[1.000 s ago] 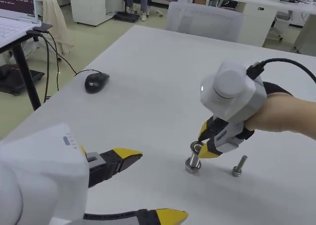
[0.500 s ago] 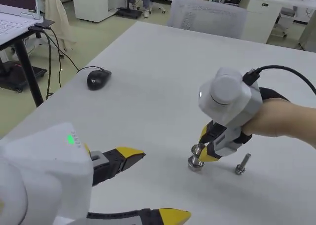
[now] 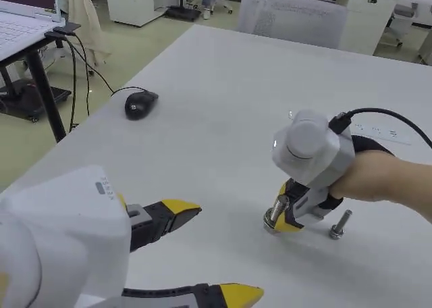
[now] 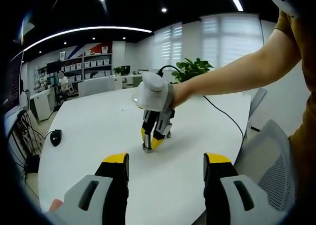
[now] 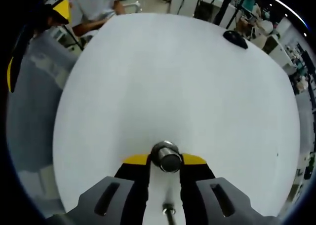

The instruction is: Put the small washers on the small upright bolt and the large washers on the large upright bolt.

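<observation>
The large upright bolt (image 3: 275,212) stands on the white table (image 3: 223,119); the small upright bolt (image 3: 339,224) stands just to its right. My right gripper (image 3: 289,221) is low beside the large bolt, its yellow jaws closed in on either side of the shaft. In the right gripper view a silver large washer (image 5: 166,156) rings the bolt between the tips of the right gripper (image 5: 166,161), and the small bolt (image 5: 169,208) sits nearer the camera. My left gripper (image 3: 219,250) hovers open at the near left, holding nothing, and faces the right gripper (image 4: 151,140) in the left gripper view.
A black mouse (image 3: 140,103) with its cable lies at the table's far left edge. A laptop (image 3: 20,17) sits on a side stand beyond that edge. A grey chair (image 3: 290,14) stands at the far side. A power strip (image 3: 378,129) lies behind the right hand.
My right gripper has sunk down along the large bolt, so the bolt's top now stands above the yellow tips. The left gripper has stayed put; the head camera shifted.
</observation>
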Demonstrator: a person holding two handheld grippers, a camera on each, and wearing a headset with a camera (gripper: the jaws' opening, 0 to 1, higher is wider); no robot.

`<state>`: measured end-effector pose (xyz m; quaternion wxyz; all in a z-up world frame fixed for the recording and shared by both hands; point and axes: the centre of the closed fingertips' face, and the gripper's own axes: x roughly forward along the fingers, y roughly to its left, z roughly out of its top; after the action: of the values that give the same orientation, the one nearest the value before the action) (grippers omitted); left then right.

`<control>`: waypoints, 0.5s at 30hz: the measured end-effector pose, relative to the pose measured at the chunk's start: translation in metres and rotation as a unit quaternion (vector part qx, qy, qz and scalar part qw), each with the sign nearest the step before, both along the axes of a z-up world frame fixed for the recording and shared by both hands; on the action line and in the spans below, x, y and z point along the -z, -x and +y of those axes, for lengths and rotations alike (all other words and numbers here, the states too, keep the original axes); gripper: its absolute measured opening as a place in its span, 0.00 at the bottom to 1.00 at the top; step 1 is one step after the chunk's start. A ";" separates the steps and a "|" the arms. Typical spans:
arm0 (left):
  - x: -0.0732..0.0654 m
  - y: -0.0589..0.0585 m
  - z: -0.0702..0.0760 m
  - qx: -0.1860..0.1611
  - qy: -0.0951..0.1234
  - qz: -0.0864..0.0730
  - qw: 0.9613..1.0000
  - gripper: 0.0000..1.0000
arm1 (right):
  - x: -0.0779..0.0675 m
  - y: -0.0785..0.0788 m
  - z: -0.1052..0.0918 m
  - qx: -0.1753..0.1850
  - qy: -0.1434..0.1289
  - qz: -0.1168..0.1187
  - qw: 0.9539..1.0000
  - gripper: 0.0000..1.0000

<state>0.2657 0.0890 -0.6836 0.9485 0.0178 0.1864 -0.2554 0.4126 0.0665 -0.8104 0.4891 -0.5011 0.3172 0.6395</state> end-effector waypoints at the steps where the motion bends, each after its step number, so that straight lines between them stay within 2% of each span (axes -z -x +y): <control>1: 0.000 0.000 0.000 0.000 0.000 0.000 1.000 0.60 | 0.000 0.000 0.000 -0.004 0.000 0.000 1.000 0.24; 7: 0.002 0.000 0.002 -0.001 0.001 0.002 1.000 0.60 | 0.000 0.002 0.000 -0.003 -0.012 0.003 1.000 0.24; 11: 0.003 0.000 0.002 0.002 -0.002 0.005 1.000 0.60 | -0.008 0.004 0.002 0.005 -0.049 0.008 0.999 0.27; 15: 0.002 0.002 0.002 0.004 -0.003 0.005 1.000 0.60 | -0.017 0.005 -0.004 0.017 -0.066 0.006 0.998 0.29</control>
<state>0.2641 0.0907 -0.6860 0.9466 0.0196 0.1921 -0.2584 0.4077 0.0628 -0.7934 0.5301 -0.4580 0.2862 0.6537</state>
